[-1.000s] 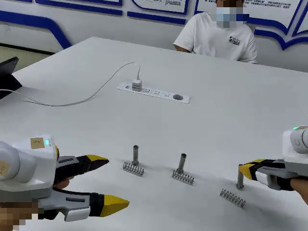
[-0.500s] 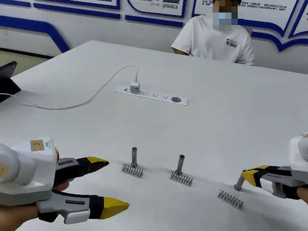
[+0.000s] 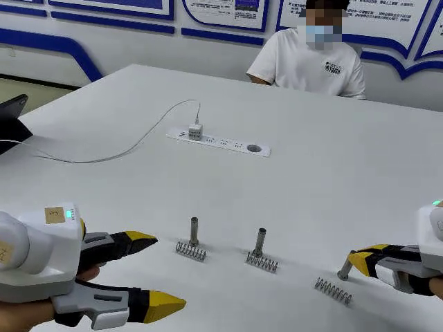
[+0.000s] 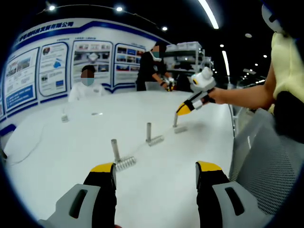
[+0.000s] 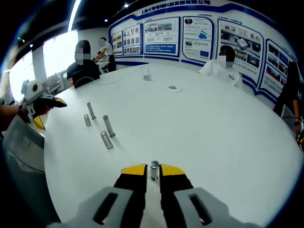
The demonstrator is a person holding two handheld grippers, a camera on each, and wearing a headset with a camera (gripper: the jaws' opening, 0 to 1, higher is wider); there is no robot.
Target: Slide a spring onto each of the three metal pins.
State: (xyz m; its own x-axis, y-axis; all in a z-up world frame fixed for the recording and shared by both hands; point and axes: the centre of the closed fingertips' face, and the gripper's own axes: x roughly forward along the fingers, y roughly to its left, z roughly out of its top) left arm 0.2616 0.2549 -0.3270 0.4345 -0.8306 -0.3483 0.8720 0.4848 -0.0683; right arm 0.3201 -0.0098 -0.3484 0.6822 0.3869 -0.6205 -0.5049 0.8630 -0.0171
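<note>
— Pins: look and place?
— Short, grey, cylindrical. Upright on the white table (image 3: 311, 159): left pin (image 3: 194, 230), middle pin (image 3: 259, 243), with left spring (image 3: 190, 251) and middle spring (image 3: 262, 262) lying flat at their feet.
— Third one?
— Right pin (image 3: 344, 269), tilted, pinched near its top between the closed-in tips of the right gripper (image 5: 153, 172). Right spring (image 3: 333, 291) flat on the table just beside, apart from both.
— Other tool?
— Left gripper (image 3: 169, 271) spread wide, hovering left of the left pin, holding nothing.

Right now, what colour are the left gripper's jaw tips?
Yellow, with black behind them on the left gripper; clearest in the left gripper view.
</note>
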